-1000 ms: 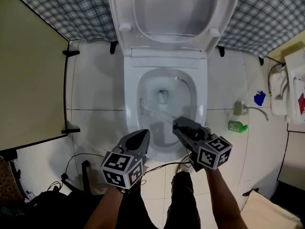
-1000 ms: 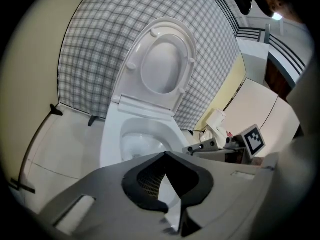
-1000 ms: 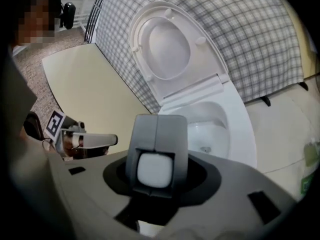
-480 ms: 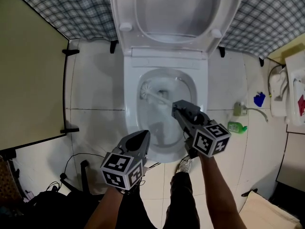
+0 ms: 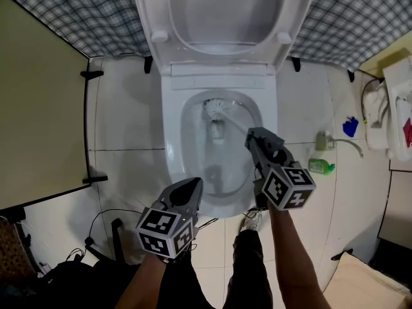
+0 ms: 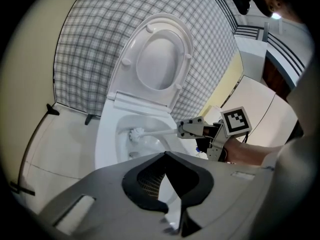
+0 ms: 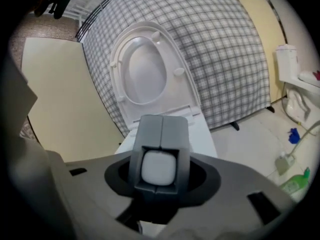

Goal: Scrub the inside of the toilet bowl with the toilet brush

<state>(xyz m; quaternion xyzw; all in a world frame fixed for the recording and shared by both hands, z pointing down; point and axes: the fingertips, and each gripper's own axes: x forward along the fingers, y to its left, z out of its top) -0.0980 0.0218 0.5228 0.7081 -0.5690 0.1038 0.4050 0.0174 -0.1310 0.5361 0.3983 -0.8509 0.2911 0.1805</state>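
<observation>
The white toilet bowl point(image 5: 172, 127) stands open, its seat and lid point(image 5: 222, 18) raised against the wall. My right gripper point(image 5: 252, 134) hangs over the bowl's right rim, shut on the white toilet brush's handle. Its jaws have just been closing, with the handle's square end point(image 7: 159, 167) between them. The brush head point(image 5: 212, 108) rests against the inner back wall of the bowl, and in the left gripper view the brush head point(image 6: 136, 133) lies left of the right gripper point(image 6: 182, 130). My left gripper point(image 5: 190, 187) hovers at the bowl's near rim, shut and holding nothing.
A green bottle point(image 5: 320, 167) and a blue item point(image 5: 350, 127) lie on the tiled floor at the right, near a white fixture point(image 5: 399, 102). A beige partition point(image 5: 38, 108) closes off the left. Cables point(image 5: 103, 217) trail on the floor at lower left. Checked cloth point(image 5: 360, 18) hangs behind.
My right gripper moved toward the back of the bowl and swung, sweeping the brush head from the bowl's left wall round to its back wall. The left gripper stayed put.
</observation>
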